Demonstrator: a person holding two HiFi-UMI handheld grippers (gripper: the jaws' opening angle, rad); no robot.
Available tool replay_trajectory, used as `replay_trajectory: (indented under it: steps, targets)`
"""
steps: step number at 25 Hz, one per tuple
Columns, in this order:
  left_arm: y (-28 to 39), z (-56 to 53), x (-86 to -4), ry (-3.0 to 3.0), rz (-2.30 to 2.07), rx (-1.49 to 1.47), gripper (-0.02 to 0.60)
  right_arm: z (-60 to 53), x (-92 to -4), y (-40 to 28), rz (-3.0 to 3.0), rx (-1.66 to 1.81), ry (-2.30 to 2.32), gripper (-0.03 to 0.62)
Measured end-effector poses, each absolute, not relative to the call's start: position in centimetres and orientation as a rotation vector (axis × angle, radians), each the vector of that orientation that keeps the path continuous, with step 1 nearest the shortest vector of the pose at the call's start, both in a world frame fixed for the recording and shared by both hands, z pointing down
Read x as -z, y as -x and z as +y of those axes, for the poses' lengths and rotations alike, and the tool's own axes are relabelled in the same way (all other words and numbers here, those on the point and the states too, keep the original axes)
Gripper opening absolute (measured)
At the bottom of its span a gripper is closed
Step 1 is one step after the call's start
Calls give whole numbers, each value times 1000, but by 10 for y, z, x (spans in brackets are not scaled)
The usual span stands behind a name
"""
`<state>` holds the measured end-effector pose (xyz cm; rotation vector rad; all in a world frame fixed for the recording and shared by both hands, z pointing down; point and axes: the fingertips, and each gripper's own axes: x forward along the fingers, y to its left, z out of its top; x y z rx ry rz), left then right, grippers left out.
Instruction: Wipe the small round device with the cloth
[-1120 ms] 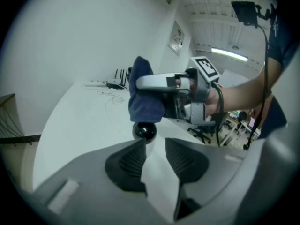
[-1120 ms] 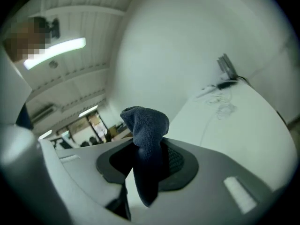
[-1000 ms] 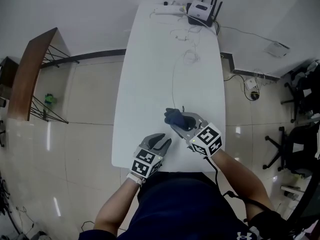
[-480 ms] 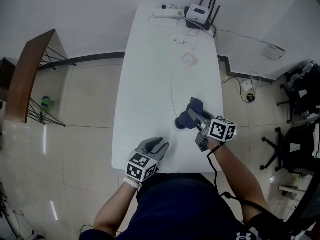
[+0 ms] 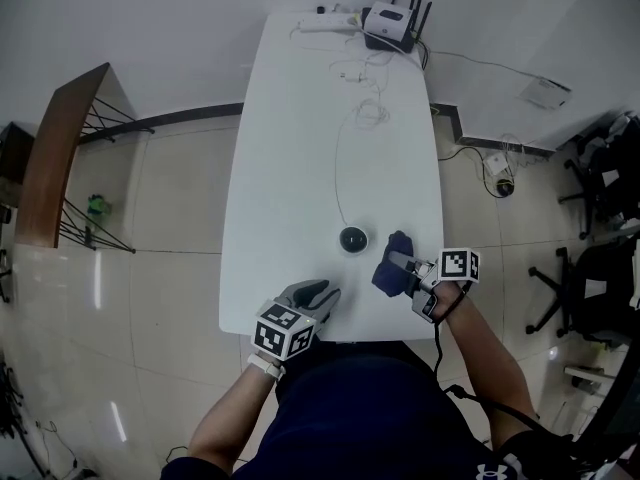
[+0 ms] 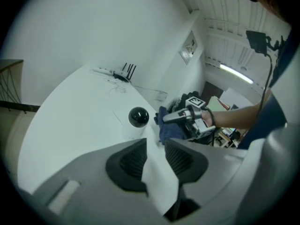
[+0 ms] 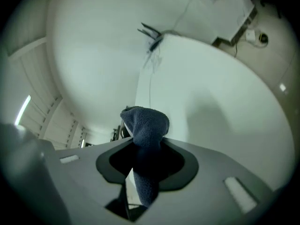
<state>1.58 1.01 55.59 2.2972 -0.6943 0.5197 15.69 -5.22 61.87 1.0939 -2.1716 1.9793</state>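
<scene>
In the head view a long white table (image 5: 300, 148) runs from the top centre of the frame down toward the person, and the small round device (image 5: 352, 239), a black dome, sits on it in the lower middle. A thin cable (image 5: 338, 158) leads from the device up the table to a router (image 5: 392, 18) with upright antennas at the far end. The right gripper (image 5: 398, 264) comes in from the lower right, its jaws clamped on the dark blue cloth (image 5: 385, 280). The bunched cloth lies just right of the device, with a sliver of bare table between them. The left gripper (image 5: 318, 292) is at the near edge of the table, below and left of the device and well apart from the cloth. In the left gripper view its two dark ribbed pads (image 6: 129, 161) stand apart with only white table (image 6: 70, 111) showing in the gap, so the left gripper (image 6: 154, 144) holds nothing. Beyond them, near the frame's centre, the device (image 6: 138, 117) shows as a glossy black ball on a white base, with the cloth (image 6: 166, 128) and the right gripper (image 6: 187, 121) just to its right. In the right gripper view the cloth (image 7: 145, 125) rises as a rounded wad out of the closed right gripper (image 7: 146, 149). The table (image 7: 211, 93) stretches away behind it, with the router (image 7: 152, 34) small at upper centre.
</scene>
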Motion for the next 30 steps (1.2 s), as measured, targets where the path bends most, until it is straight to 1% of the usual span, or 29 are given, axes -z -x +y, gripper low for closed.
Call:
replay_trajectory:
  steps: [2,3,4,5,6,8,12,13,14,15,16,19,23,26,30]
  targets:
    - [-27,16,-559,-2284,-682,-551,118,-25,-642,-150,-2053,-2021,-986,137]
    - [-34,18,-557,-2286,-676,-554,117,-18,-650,-151,-2014,-2004,-987,160]
    - [-42,20,-554,-2290,-671,-550,114,-13,-655,-153,-1989,-1972,-1002,186]
    - [-49,21,-551,-2293,-669,-544,112,-11,-658,-155,-1976,-1922,-1019,226]
    - [-55,22,-549,-2293,-670,-541,110,-10,-660,-157,-1971,-1846,-1038,281]
    - [-65,24,-547,-2288,-682,-544,106,-13,-659,-166,-1962,-1650,-1101,330]
    - [-74,31,-545,-2262,-759,-536,101,-35,-633,-216,-1978,-1337,-1393,331]
    - [-73,33,-543,-2253,-790,-526,98,-41,-616,-226,-2031,-1295,-1458,297]
    - [-71,35,-542,-2243,-824,-513,94,-46,-597,-231,-2106,-1274,-1498,210]
    - [-69,37,-541,-2230,-858,-500,90,-48,-580,-232,-2186,-1272,-1508,111]
    - [-66,39,-540,-2214,-890,-487,84,-48,-566,-230,-2256,-1277,-1492,38]
    - [-63,46,-541,-2163,-950,-442,74,-37,-544,-216,-2393,-1258,-1380,17]
    - [-67,57,-540,-2159,-942,-414,52,-11,-521,-176,-2565,-1189,-1232,18]
    - [-70,60,-537,-2199,-896,-413,48,9,-501,-153,-2621,-1106,-1242,18]
    - [-66,60,-526,-2240,-838,-353,44,29,-482,-131,-2631,-899,-1303,18]
